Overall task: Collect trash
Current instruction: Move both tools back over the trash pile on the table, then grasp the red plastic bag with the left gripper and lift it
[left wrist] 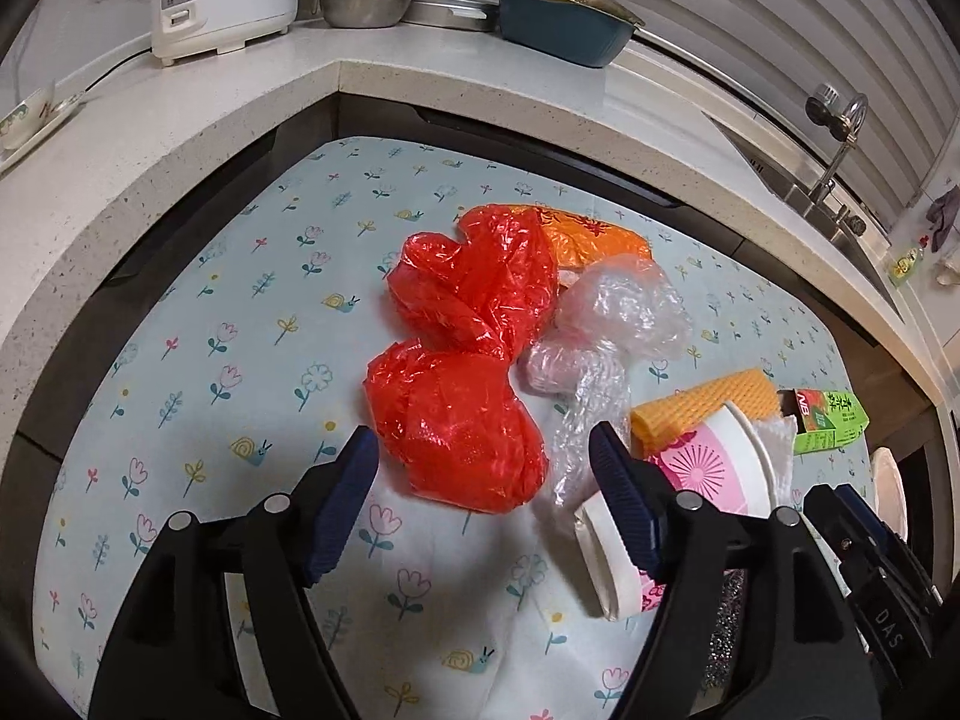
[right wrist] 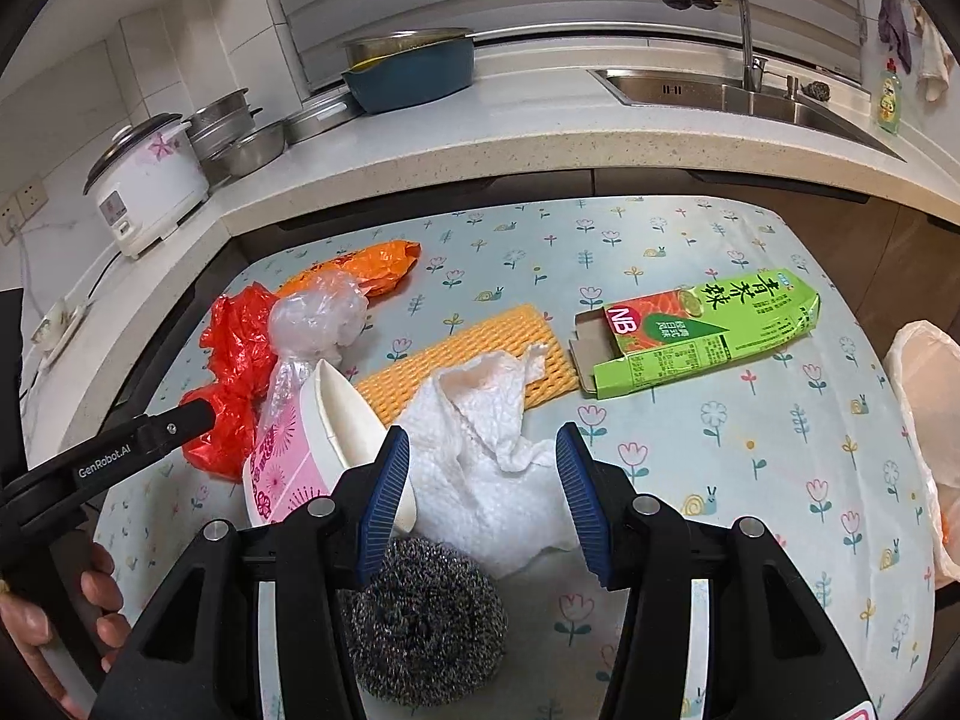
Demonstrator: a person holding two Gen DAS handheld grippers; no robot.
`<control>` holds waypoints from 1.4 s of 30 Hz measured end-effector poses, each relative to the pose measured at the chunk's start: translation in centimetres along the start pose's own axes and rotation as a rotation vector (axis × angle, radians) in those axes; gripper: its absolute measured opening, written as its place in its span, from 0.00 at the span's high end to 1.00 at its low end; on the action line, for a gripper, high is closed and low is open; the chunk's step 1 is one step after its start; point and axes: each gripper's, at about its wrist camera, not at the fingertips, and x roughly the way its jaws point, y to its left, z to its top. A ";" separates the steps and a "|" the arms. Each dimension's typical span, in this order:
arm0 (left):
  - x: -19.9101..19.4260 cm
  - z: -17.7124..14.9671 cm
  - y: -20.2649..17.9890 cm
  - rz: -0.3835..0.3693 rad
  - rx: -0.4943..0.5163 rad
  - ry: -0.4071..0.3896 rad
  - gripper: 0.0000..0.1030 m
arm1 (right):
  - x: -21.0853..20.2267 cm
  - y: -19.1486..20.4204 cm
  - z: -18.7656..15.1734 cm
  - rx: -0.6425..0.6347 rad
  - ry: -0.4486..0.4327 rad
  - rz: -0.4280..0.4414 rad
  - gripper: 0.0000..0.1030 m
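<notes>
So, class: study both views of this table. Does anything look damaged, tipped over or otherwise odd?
Yes. The pink paper cup lies on its side, squashed. The green carton lies flat, one end flap torn open. A steel scourer sits among the wrappers, unlike the rest.

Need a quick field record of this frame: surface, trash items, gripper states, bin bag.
surface: floral tablecloth
left hand-held gripper: open, over the red bag, nothing held
right hand-held gripper: open, fingers either side of the paper towel, nothing held
near right gripper: steel scourer, pink paper cup on its side
mid table: yellow foam net, green carton with open end
left cluster: red bag, clear bag, orange bag
bin bag: pale bag at right edge, contents unclear
</notes>
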 end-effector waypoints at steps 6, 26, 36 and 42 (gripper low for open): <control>1.8 0.2 0.6 0.004 -0.019 0.027 0.37 | 2.4 0.4 0.1 -0.011 0.031 0.000 0.52; -2.4 0.1 -2.3 -0.005 0.048 -0.060 0.78 | -0.1 0.0 -0.1 -0.016 -0.009 0.028 0.99; -8.2 0.6 -5.2 -0.043 0.080 -0.151 0.78 | -7.3 -1.3 1.8 0.006 -0.150 0.038 0.99; -10.9 -0.4 -8.8 -0.079 0.136 -0.181 0.78 | -10.9 -3.8 2.0 0.038 -0.204 0.026 0.99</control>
